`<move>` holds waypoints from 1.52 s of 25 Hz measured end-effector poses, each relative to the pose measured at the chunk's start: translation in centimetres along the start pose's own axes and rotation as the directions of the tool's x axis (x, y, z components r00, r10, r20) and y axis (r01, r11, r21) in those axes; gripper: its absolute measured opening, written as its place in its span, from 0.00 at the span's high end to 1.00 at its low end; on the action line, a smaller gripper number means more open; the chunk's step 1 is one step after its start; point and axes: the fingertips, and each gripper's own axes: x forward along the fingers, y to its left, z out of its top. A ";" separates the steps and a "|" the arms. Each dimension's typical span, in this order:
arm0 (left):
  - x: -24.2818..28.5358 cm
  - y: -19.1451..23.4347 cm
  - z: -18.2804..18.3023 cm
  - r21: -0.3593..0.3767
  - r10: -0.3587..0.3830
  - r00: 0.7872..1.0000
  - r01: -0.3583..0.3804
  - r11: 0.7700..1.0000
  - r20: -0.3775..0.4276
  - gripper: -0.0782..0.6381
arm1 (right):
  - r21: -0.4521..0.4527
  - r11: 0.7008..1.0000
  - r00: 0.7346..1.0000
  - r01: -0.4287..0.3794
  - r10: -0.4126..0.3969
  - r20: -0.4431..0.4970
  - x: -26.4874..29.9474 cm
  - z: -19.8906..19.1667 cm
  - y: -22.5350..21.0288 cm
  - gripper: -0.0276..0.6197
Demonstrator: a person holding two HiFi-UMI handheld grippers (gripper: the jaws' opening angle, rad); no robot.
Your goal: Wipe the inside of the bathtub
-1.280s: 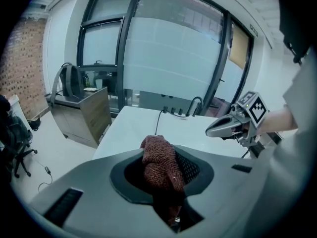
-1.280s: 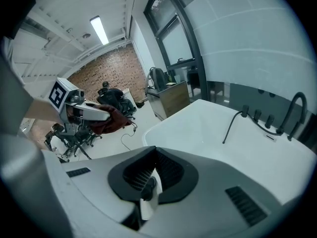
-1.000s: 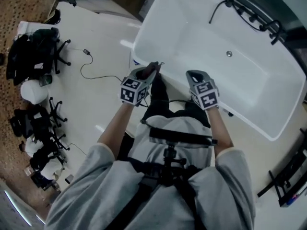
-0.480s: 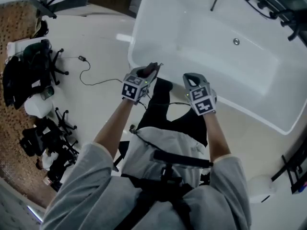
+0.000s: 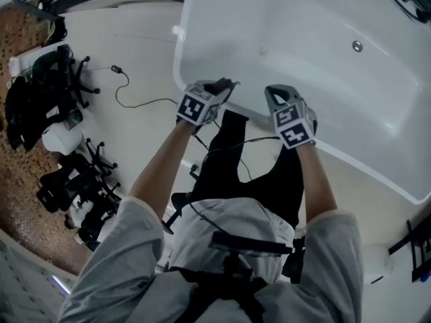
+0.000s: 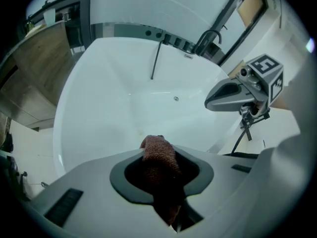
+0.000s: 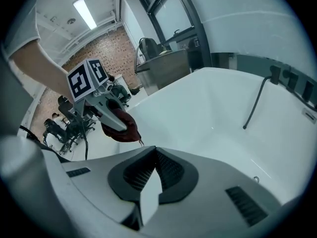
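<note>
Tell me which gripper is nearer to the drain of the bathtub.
The right gripper. It is over the near rim of the bathtub, with the drain ahead and to its right. The left gripper, holding the cloth, is farther left along that rim.

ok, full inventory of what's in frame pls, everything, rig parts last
bathtub: 1, white, ahead of the person
drain fitting: 1, silver, on the tub's inner surface
hose: 1, black, hanging from the far rim into the tub
tap fittings: several, black, along the far rim
cloth: 1, reddish brown, between the left gripper's jaws
office chairs: several, black, on the floor at left
cable: 1, black, on the floor left of the tub
left gripper: 1, grey, shut on the cloth, at the tub's near rim
right gripper: 1, grey, shut, empty, beside the left one
sleeves: 2, grey, bottom of the head view
</note>
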 end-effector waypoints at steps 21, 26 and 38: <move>7.5 1.8 -2.7 0.041 -0.090 0.941 0.109 0.993 -0.325 0.75 | 0.040 0.999 1.000 0.019 -0.018 -0.010 2.4 -1.7 -4.1 0.95; 9.3 -1.1 -2.3 0.022 -0.157 0.921 0.176 0.984 -0.356 0.75 | 0.084 0.996 0.999 0.039 -0.038 -0.005 1.6 -2.4 -5.5 0.95; 11.3 -3.3 -2.0 -0.010 -0.235 0.892 0.251 0.968 -0.386 0.75 | 0.117 0.992 0.998 0.055 -0.054 -0.010 1.8 -3.0 -7.5 0.95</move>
